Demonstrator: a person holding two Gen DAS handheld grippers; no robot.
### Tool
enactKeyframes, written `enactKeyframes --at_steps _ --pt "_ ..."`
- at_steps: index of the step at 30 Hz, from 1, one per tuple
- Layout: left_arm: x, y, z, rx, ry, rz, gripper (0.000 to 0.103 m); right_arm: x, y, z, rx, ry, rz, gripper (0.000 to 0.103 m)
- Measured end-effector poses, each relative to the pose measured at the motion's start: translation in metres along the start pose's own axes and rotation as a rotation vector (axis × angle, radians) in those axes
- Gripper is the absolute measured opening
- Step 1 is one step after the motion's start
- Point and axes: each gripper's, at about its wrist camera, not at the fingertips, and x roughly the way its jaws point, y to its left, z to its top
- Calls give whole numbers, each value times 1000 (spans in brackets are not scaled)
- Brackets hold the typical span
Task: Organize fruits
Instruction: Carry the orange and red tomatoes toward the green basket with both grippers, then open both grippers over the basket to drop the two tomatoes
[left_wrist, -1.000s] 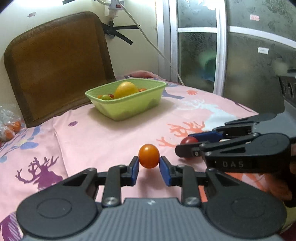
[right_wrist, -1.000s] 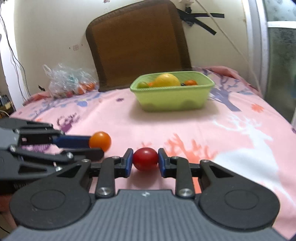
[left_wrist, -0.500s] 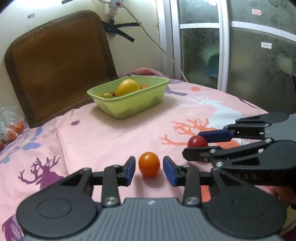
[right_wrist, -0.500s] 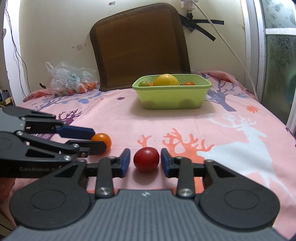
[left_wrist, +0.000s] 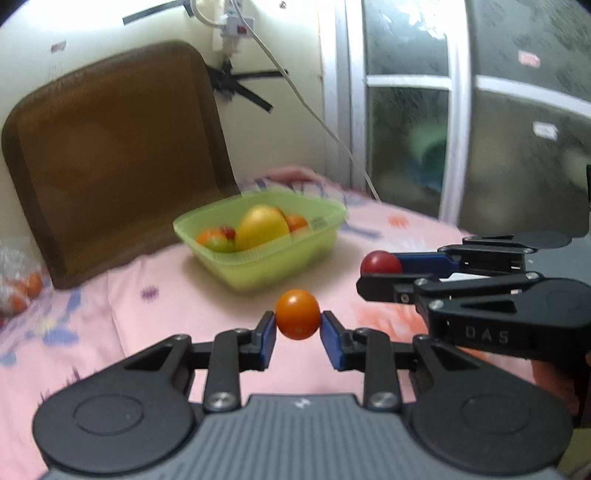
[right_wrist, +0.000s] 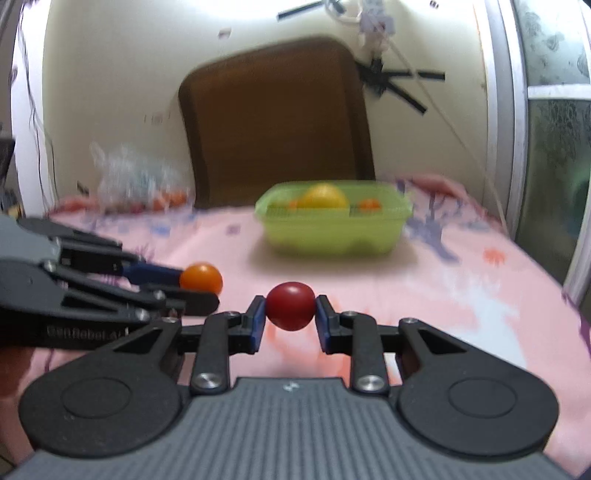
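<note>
A pink deer-print bedsheet (left_wrist: 155, 295) is bearing a lime-green plastic tub (left_wrist: 258, 269) of mixed fruit, lying well beyond both grippers. The left gripper (left_wrist: 297, 328), jaws just closing, is pinching a small round orange tomato (left_wrist: 297, 314) above the sheet, while the right gripper (right_wrist: 290, 317), likewise just closing, is clamping a small round red tomato (right_wrist: 290, 305) beside it.
</note>
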Motion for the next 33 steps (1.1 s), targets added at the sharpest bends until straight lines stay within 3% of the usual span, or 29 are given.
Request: enactKeyframes --at_steps 8,15,18,20,22,27,33 --pt "51 36 63 -80 -27 44 27 45 -34 57 40 -120 -35 32" --pt "100 74 79 -174 12 22 28 98 -68 69 116 -51 -46 32" --pt "114 78 77 -168 25 28 41 111 -73 67 123 -29 -54 33" --pt "117 78 75 -174 28 31 41 116 -75 65 139 -23 -49 38" --pt "115 80 73 -194 29 21 42 118 -77 64 152 -24 -48 45" --pt "71 80 57 -250 -32 27 49 103 -75 68 192 -56 -53 45" --pt "10 48 19 -242 -2 124 55 62 -51 41 324 -34 -20 45"
